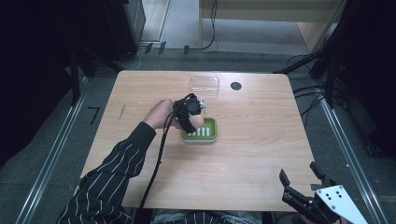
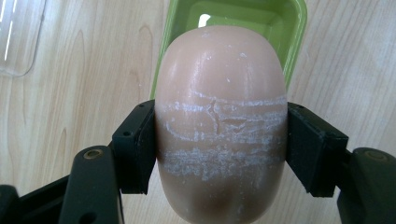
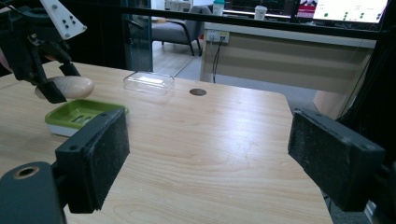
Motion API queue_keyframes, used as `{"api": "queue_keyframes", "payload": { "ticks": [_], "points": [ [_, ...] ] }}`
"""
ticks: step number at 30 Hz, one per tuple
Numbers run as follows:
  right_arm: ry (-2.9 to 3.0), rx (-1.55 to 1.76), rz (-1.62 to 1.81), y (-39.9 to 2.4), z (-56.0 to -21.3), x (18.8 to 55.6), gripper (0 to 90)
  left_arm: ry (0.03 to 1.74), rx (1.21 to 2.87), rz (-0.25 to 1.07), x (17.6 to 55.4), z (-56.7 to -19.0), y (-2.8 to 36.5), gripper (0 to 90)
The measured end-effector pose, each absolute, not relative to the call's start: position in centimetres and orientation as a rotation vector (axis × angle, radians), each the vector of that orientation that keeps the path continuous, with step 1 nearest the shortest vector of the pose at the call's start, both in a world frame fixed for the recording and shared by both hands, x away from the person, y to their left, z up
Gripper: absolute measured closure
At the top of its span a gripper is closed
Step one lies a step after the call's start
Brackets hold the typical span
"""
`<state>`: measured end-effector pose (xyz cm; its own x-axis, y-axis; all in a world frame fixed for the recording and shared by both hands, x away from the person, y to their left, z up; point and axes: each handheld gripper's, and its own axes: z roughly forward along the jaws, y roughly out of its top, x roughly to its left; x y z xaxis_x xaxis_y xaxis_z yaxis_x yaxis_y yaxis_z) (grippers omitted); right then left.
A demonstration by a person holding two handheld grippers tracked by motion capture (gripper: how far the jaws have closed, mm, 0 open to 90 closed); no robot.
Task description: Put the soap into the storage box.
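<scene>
Left tongs clamp a soap bar, seemingly just above the green dish; right tongs gape wide.

Probably an office or lab: monitors (lit), armchair, cabled counter behind the table.

Smooth pink soap bar with chalky scuffs, glossy green plastic dish, matt wood-grain table
</scene>
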<state>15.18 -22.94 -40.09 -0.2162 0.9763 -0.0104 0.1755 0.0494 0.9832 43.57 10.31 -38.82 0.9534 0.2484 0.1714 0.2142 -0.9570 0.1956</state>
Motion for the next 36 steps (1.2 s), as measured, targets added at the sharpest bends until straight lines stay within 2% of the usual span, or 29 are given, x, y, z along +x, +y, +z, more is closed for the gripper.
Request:
{"api": "queue_keyframes", "payload": {
  "ticks": [36],
  "points": [
    [1.516, 1.208, 1.253, -23.0, -40.1, 15.2, 13.2, 0.195, 2.954, 0.265, 44.5, -42.0, 8.4, 33.6]
  ]
}}
